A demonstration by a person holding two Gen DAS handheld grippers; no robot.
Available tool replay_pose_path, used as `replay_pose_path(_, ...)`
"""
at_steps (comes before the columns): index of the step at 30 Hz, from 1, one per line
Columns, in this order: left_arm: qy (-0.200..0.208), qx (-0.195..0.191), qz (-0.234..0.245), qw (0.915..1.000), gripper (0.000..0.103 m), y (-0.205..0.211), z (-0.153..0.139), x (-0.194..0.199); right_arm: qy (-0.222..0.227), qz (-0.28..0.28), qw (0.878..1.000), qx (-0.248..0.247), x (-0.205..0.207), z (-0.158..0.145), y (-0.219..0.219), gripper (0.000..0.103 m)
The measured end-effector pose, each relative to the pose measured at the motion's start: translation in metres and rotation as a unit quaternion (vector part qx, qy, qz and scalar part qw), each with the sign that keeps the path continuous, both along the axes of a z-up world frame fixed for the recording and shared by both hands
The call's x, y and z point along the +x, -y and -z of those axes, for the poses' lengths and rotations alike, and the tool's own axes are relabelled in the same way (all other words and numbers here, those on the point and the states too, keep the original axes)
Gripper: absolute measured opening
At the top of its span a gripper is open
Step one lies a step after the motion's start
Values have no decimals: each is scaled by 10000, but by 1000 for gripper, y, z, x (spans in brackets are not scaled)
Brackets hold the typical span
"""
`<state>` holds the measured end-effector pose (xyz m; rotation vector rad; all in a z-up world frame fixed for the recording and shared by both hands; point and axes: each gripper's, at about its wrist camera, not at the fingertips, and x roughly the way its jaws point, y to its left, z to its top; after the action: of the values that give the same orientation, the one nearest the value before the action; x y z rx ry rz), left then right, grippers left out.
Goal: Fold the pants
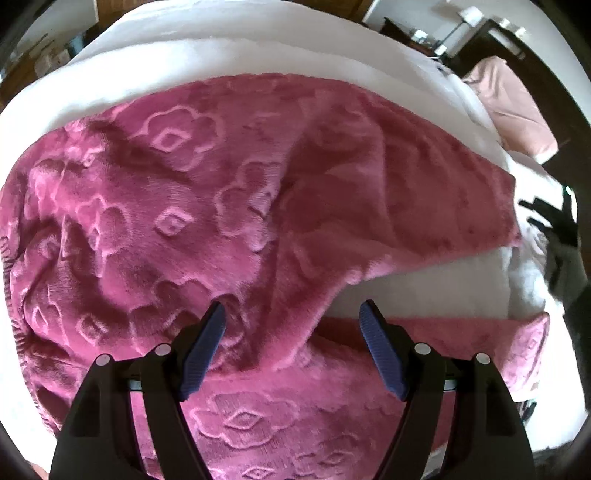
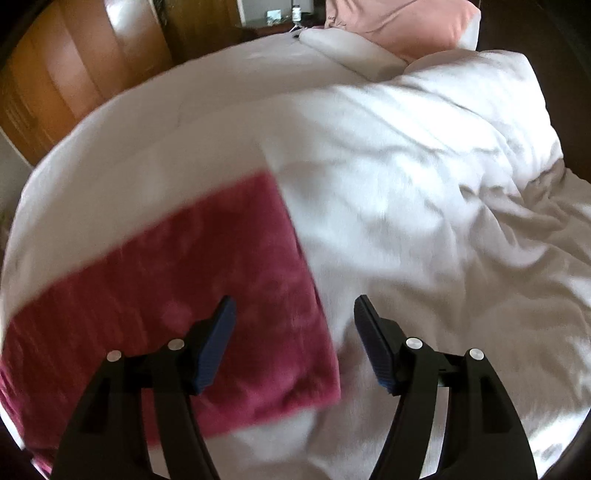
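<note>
1. We see the pants (image 1: 207, 206), a plush pink pair embossed with flower shapes, lying on the bed (image 1: 221, 62) over its white cover. One leg (image 1: 399, 184) runs out toward the right, and a second layer of the same fabric lies nearer us, with a strip of white bed showing between the two.

2. Our left tool (image 1: 291, 314) hangs over the pants with its jaws spread wide and nothing between the blue pads (image 1: 205, 347); it is released.

3. Our right tool (image 2: 295, 306) is likewise released, jaws apart and empty. It sits above the cuff end of the leg (image 2: 177, 295), whose square edge lies flat on the bed just under the left finger. This view is blurred, so we cannot read fine creases there.

4. A crumpled white duvet (image 2: 424, 166) and a pink pillow (image 2: 406, 26) lie further up the bed, well apart from the garment.

5. We judge that one fold has just been laid down and both tools have let go, so we are between folds, not finished: the garment is long and one leg edge sits skewed.

6. The next move, as we see it, calls for fresh grips on the fabric edges, both tools pinching all layers together, then carrying one end over the other evenly so the plush layers do not slide apart.
</note>
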<state>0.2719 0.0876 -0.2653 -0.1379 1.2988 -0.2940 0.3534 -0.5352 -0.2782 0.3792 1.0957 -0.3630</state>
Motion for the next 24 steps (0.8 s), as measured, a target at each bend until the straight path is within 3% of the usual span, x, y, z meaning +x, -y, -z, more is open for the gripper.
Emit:
replay_pose_path(5,54,-79,-103,9999,75,-18,-13,-10,78,122,9991,407,35,2,11,69)
replay_pose_path(11,158,-44,-985,9950,75,-69,-26,7,28,286,9985,475,68,22,13,71)
replay_pose_path(14,177,-27,-1569,9875,76,-102,-28,18,43,379,9976,577,79,29,17,71)
replay_pose_path(17,153,-92,-2239,9744,76,-144,-26,29,56,313,9978,589,82,37,15,68)
replay_pose_path(20,105,-332,-2979,9540,76,-187,-22,42,71,97,9975,700,95,40,13,42)
replay_pose_path(21,68,-414,-3254,9447,76,-200,-19,49,91,42,9972,744,95,38,10,29)
replay_pose_path(23,1,-512,-3601,9315,76,-215,-16,59,172,27,9957,910,94,30,11,13)
replay_pose_path(24,-57,-569,-3810,9228,77,-224,-13,65,253,38,9948,983,91,26,13,12)
